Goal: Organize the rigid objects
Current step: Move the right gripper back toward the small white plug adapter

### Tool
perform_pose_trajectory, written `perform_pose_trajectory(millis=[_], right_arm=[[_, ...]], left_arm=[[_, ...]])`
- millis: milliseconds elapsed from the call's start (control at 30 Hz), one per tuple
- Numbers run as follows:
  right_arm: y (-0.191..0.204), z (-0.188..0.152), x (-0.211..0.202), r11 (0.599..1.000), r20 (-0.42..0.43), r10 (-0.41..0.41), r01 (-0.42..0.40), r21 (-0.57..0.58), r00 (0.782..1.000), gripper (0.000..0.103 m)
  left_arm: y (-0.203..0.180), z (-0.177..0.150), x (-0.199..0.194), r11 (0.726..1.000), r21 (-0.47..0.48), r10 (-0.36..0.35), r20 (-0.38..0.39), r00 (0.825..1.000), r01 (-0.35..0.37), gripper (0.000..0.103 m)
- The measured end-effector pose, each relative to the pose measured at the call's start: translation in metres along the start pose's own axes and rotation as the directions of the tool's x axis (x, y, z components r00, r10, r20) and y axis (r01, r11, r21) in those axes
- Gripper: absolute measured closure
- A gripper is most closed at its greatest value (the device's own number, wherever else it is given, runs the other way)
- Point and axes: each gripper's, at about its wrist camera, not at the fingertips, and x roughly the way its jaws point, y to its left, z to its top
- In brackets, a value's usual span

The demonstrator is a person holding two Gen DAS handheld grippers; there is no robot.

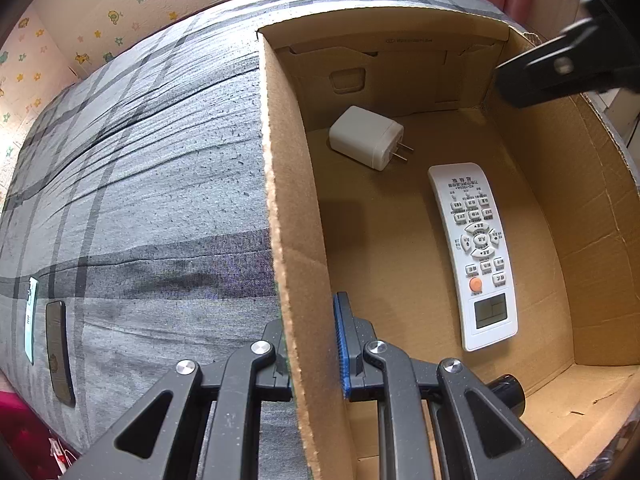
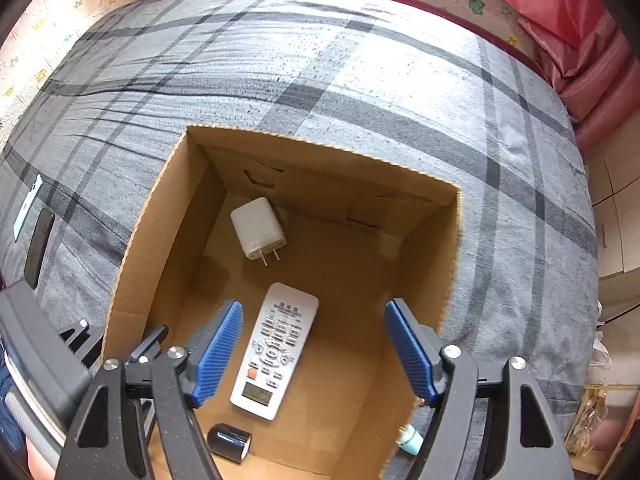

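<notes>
The white plastic remote control (image 2: 274, 350) lies face up on the floor of the open brown cardboard box (image 2: 448, 248) on the grey plaid bed (image 2: 320, 60), near a white wall charger (image 2: 258, 228). It looks light, stiff and smooth, best pinched across its long edges. The right gripper (image 2: 314, 354) hangs over it, fingers wide; the left gripper (image 1: 310, 350) pinches the box wall.

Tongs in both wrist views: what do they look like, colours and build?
Both tongs, left and right, are matte black linkage arms with triangular cut-outs and round silver pivot bolts. Their fingers carry ribbed blue pads. No cables, markings or sleeves are visible.
</notes>
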Motion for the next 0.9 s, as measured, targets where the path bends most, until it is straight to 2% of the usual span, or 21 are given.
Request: perform_pose_trajectory(millis=[233,400,667,900], right_arm=[[-0.026,-0.009,-0.026,0.999,0.056,0.016,-0.018,0.043,0.998,0.007],[-0.051,-0.019,-0.038,0.997,0.08,-0.008,0.002,0.079,0.997,0.002],[-0.098,-0.039,-0.043,0.987,0.083,-0.057,0.043,0.155,0.995,0.001],[-0.133,-0.058,-0.028,0.974,0.055,-0.102,0.088,0.209,0.993,0.001]], left_arm=[[-0.002,0.0,-0.001,1.0,0.002,0.004,0.0,1.0,-0.004,0.087],[-0.003,0.001,0.0,1.0,0.003,0.006,-0.002,1.0,-0.006,0.087],[-0.003,0.001,0.0,1.0,0.003,0.006,-0.001,1.0,-0.006,0.087],[-0.005,0.0,-0.001,1.0,0.003,0.009,0.001,1.0,-0.009,0.087]])
